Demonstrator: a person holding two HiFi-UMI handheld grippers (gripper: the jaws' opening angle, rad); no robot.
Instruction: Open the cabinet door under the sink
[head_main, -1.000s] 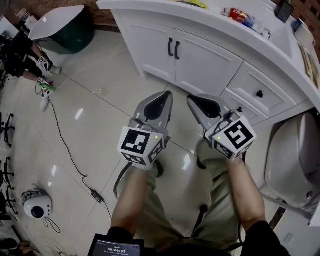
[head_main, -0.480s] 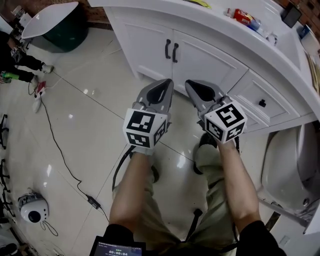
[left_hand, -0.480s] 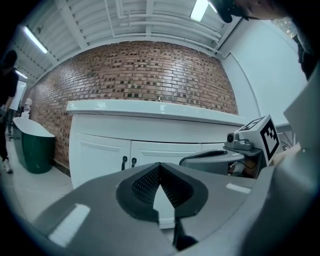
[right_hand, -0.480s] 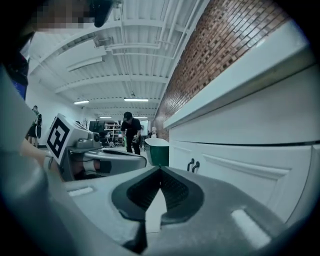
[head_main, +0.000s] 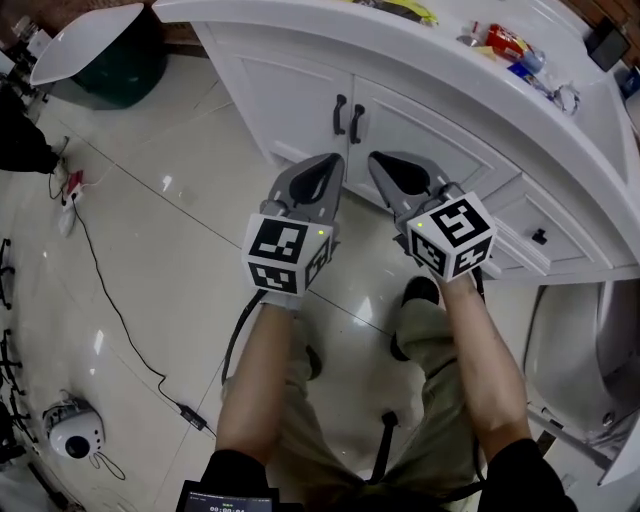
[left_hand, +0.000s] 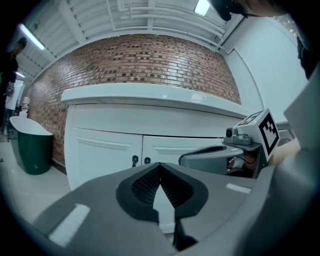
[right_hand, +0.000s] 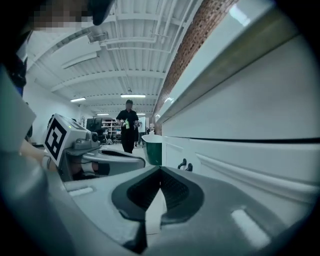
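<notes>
The white sink cabinet (head_main: 300, 95) has two doors that stand closed, with a pair of black handles (head_main: 347, 117) at the seam between them. The same handles (left_hand: 140, 160) show small and straight ahead in the left gripper view, and low by the cabinet front (right_hand: 186, 164) in the right gripper view. My left gripper (head_main: 329, 161) is shut and empty, its tip just below the handles. My right gripper (head_main: 379, 161) is also shut and empty, beside the left one in front of the right door. Neither touches the cabinet.
A drawer with a black knob (head_main: 540, 237) sits right of the doors, and a white fixture (head_main: 590, 340) farther right. A green tub (head_main: 95, 50) stands at the far left. A cable (head_main: 120, 310) and a round white device (head_main: 70, 432) lie on the floor. A person (right_hand: 128, 127) stands far off.
Both grippers have moved forward and closer to the cabinet doors, side by side. Their jaws have stayed shut.
</notes>
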